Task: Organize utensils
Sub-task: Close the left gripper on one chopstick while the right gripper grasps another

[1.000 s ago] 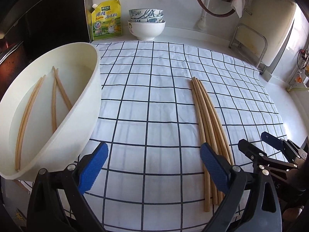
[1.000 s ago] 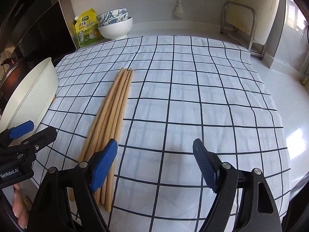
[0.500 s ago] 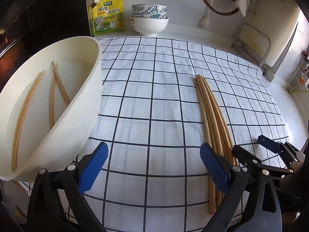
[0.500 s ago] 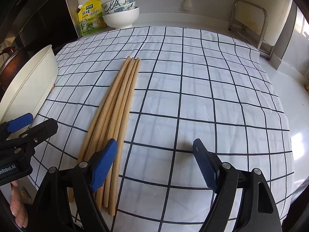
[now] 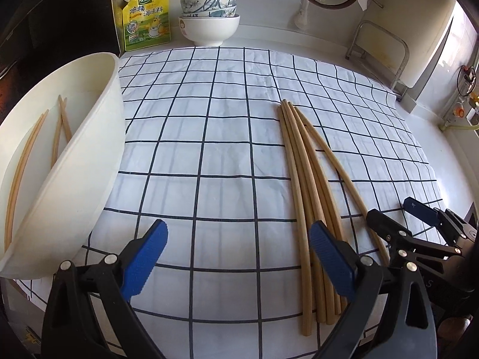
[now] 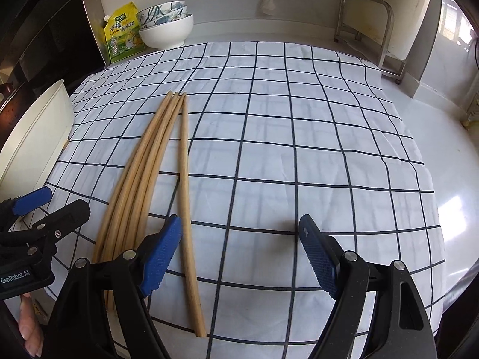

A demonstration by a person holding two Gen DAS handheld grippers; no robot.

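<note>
While your left tool point(image 5: 236, 257) hangs wide and empty beside the tub point(image 5: 98, 161) — a few chopsticks already inside — look right: one chopstick point(image 6: 185, 197) has split from the bundle point(image 6: 140, 176) on the cloth point(image 6: 299, 149) since a moment ago. Your right tool point(image 6: 239, 254), wide and empty, now brackets it — ready to pinch.

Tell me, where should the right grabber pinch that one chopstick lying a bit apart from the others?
Probably near its close end. The lone chopstick lies flat on the checked cloth, splayed away from the bundle there, so one pad fits in the gap. The right gripper is open and already straddles it: come straight down from above, pads on its two long sides, across its thin width.
</note>
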